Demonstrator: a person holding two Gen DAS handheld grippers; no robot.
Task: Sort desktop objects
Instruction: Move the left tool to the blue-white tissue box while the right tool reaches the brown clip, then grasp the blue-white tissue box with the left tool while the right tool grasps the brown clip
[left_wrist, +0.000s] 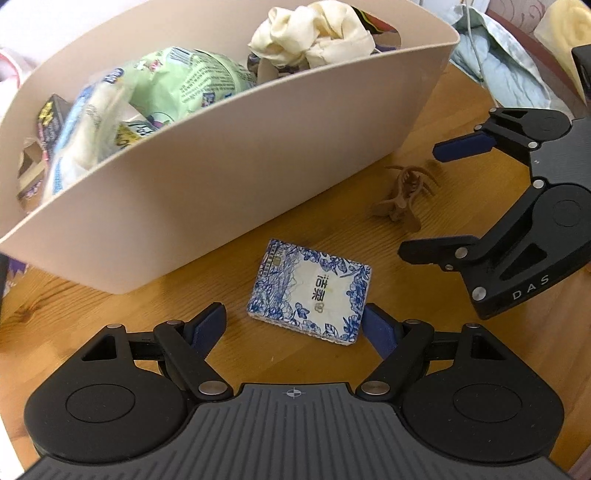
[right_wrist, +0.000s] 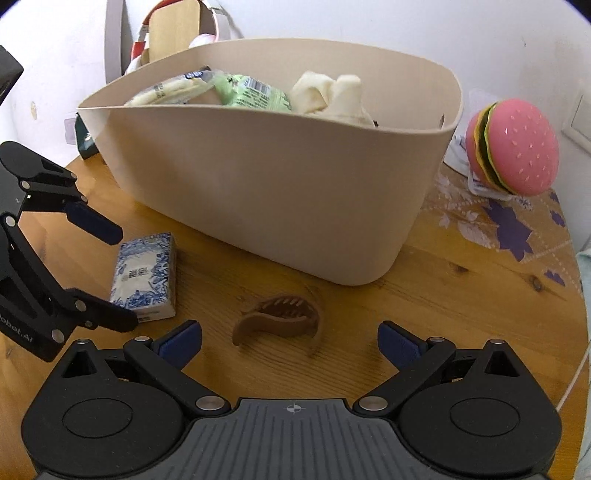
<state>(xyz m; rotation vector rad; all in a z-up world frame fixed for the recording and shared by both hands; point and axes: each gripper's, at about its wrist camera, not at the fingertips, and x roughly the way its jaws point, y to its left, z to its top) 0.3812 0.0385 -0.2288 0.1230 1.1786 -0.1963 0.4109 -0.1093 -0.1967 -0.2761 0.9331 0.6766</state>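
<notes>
**A:** Biggest first. What's ahead of your claws?

**B:** The beige bin, past the fingertips of both, already loaded: green packet, crumpled cream cloth. It stands on the round wooden table. Off beyond my right claw's right finger, a pink burger toy. Not my business now, I judge.

**B:** Next down in size: the tissue pack, blue-and-white, lying flat on the wood, just short of the bin wall.

**A:** Where from the left claw?

**B:** My left gripper is released, jaws spread wide, and the pack lies between the fingertips, a little toward the right finger, whose pad looks to be at or almost at the pack's near corner. Long axis runs slantwise across the gap, not square to it. Nothing held.

**A:** And the right?

**B:** My right gripper is likewise released and empty. Smallest item: the brown hair clip, on the table just ahead of the gap, centred, long axis lying across from finger to finger.

**A:** Which claw for which?

**B:** Judgement only: left is nearer the pack, right nearer the clip. The pack's skew is what matters; closing may turn it unless I rotate to meet its sides.
</notes>
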